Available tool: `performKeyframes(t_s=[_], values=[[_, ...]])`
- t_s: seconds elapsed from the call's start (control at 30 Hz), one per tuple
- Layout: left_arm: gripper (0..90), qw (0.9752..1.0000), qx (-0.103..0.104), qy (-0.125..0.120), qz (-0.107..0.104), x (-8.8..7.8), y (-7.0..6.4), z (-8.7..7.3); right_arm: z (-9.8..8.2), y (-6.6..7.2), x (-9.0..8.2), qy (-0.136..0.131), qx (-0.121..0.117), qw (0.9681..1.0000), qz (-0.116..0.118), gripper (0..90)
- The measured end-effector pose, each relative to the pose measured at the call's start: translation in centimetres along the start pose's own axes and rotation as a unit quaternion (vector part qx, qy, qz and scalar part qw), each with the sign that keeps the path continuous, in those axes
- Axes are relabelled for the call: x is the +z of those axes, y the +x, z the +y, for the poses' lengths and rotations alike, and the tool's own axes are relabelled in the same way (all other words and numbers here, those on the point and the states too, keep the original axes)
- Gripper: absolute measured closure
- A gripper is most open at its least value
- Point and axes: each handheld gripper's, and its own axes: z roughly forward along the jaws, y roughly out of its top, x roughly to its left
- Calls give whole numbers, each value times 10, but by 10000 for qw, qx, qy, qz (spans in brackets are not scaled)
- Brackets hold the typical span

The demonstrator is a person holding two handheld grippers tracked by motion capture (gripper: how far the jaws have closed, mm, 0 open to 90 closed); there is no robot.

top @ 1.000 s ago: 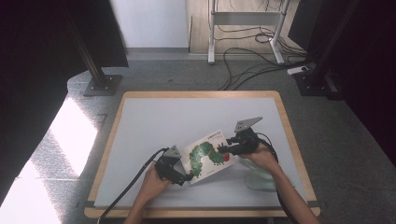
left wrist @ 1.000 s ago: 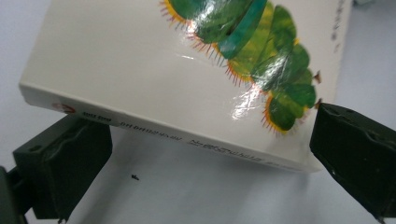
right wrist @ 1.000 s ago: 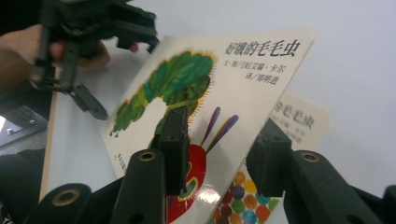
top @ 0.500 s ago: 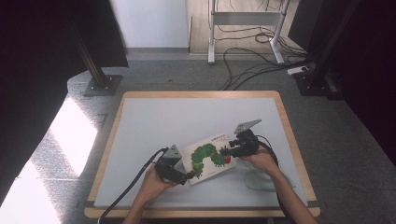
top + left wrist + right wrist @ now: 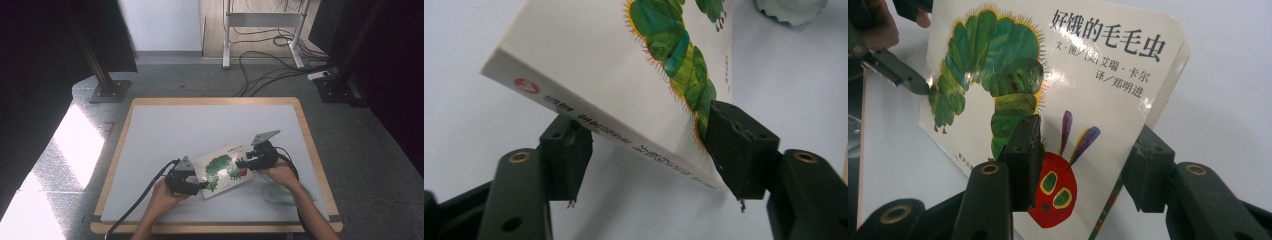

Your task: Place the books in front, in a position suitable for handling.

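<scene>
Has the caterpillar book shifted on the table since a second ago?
No. The book sits at the same spot relative to the table's wooden near edge, between the left gripper, whose jaws have just been closing around it, and the right gripper.

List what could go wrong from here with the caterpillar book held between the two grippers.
1. The left gripper has just been closing on the book at one corner of the spine; a corner hold may let it pivot or slip.
2. The right gripper has one jaw on the glossy cover and the other behind the book, so the smooth surface might slide out.
3. A pale glass-like dish lies under the right hand; lowering could knock it.
</scene>
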Motion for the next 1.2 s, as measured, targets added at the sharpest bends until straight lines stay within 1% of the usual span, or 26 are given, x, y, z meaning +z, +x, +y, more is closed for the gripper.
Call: performKeyframes(t_s=[0.03,0.07,0.17,0.3,0.37,0.4,0.47,0.5,0.53,0.6,0.67,0.7,0.73,0.77,0.8,0.83,0.87,0.9,0.93,0.97,1.0,1.03,1.07,1.1,1.17,1.2], values=[[402,10000,5,-8,-8,-1,0,0,0,1,-1,9,-43,10000,-51,531],[402,10000,12,-11,-6,-1,0,0,0,1,-1,9,-43,10000,-51,531],[424,9999,108,-35,54,-3,-3,1,3,5,-5,56,-201,9993,-299,518],[430,9999,133,-13,67,-4,-4,1,5,6,-6,119,-236,9992,-310,463],[435,9999,134,-35,77,-4,-4,1,5,6,-7,97,-276,9984,-492,412],[443,9999,134,-35,77,-4,-4,1,5,6,-7,97,-276,9984,-492,412],[455,9997,195,-95,57,-6,-6,1,4,5,-7,148,-200,9973,-691,388],[480,9995,274,-115,43,-8,-7,1,0,0,-4,203,-116,9977,-630,382],[489,9995,274,-115,43,-8,-7,1,0,0,-4,203,-116,9977,-630,382],[497,9994,314,-135,25,-10,-8,2,-3,-4,-2,205,13,9987,-469,390],[509,9994,308,-152,-11,-10,-8,2,-6,-8,0,99,120,9997,-189,438],[526,9994,292,-169,-70,-11,-7,2,-8,-9,1,-4,187,9998,11,476],[539,9994,292,-169,-70,-11,-7,2,-8,-9,1,-4,187,9998,11,476],[558,9993,261,-238,-142,-13,-6,3,-7,-7,1,-127,162,9997,97,472],[573,9993,261,-238,-142,-13,-6,3,-7,-7,1,-127,162,9997,97,472],[589,9991,225,-295,-217,-15,-6,3,-4,-5,-1,-203,85,9997,98,466],[612,9991,225,-295,-217,-15,-6,3,-4,-5,-1,-203,85,9997,98,466],[639,9988,220,-344,-261,-16,-6,4,-2,-3,-4,-240,-28,9997,51,467],[639,9987,216,-380,-274,-17,-6,4,-2,-3,-4,-240,-28,9997,51,467],[689,9984,203,-485,-229,-20,-7,5,0,-1,-6,-312,-109,9995,7,470],[714,9984,203,-485,-229,-20,-7,5,0,-1,-6,-312,-109,9995,7,470],[731,9984,222,-493,-132,-22,-6,7,2,2,-7,-345,-282,9990,-87,471],[736,9984,222,-493,-132,-22,-6,7,2,2,-7,-345,-282,9990,-87,471],[738,9986,244,-453,-107,-23,-4,7,4,5,-6,-357,-385,9984,-196,472],[738,9986,317,-432,28,-25,-3,8,6,7,-5,-396,-464,9977,-287,472],[738,9986,317,-432,28,-25,-3,8,7,8,-5,-410,-512,9973,-328,472]])
